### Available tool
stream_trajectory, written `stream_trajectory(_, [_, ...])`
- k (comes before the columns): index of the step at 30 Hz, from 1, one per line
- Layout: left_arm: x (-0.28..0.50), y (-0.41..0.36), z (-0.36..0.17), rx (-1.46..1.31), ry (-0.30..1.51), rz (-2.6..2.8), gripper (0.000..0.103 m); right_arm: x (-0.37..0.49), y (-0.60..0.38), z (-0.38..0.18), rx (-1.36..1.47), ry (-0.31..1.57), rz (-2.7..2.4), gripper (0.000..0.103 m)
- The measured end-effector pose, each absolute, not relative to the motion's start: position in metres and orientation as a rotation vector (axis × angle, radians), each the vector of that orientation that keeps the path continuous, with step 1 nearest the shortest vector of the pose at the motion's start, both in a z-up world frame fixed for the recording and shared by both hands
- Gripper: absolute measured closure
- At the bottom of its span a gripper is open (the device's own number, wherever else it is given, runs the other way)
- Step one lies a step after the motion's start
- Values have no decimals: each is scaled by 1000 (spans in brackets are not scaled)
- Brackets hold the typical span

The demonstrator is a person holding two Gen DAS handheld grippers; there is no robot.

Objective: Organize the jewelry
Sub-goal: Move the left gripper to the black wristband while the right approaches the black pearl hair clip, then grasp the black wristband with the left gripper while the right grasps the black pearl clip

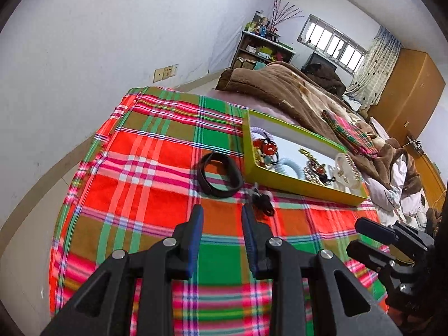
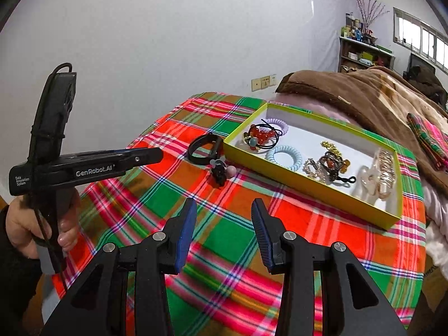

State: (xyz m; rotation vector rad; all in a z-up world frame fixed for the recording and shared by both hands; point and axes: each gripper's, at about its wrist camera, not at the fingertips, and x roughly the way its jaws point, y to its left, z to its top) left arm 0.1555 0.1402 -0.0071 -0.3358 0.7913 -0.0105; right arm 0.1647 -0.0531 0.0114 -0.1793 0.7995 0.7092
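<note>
Bedroom setting: white wall, plaid-covered surface (image 2: 229, 240), brown blanket (image 2: 364, 95) beyond.

Left gripper (image 1: 222, 212): jaws parted, nothing between them, hovering over the cloth.

Black band (image 1: 219, 175): a closed loop lying flat on the cloth, just ahead of the left gripper and slightly to its left, outside the box.

Small black hair tie (image 1: 261, 200): with what may be a grey and pink charm, though detail is poor; just ahead of the left gripper's right finger, touching the cloth, near the box wall.

Yellow-green box (image 2: 308, 193): ahead and right of both grippers; holds red bead bracelet (image 2: 259, 135), spiral ties, brooches, clear claw clip.

Right gripper (image 2: 224, 210): jaws parted, empty.

Step in hand: judged to be collecting the two remaining loose pieces. Next move calls for lowering onto one, closing, then carrying it rightward over the box rim.
</note>
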Motion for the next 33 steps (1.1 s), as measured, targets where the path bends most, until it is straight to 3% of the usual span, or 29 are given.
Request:
stream_trajectory(21, [194,182,-20,-378,802,-39,74,219,16,-36,-253,880,715,62])
stream_trajectory(23, [195,183,-21,-377,801,-41,74,218,18,-38,-271,876,705,77])
stream_trajectory(25, [197,183,-21,-380,801,-49,74,219,19,-40,-281,882,699,83])
stream_trajectory(33, [214,170,-26,-370,823,-75,74,213,11,-33,-270,857,700,86])
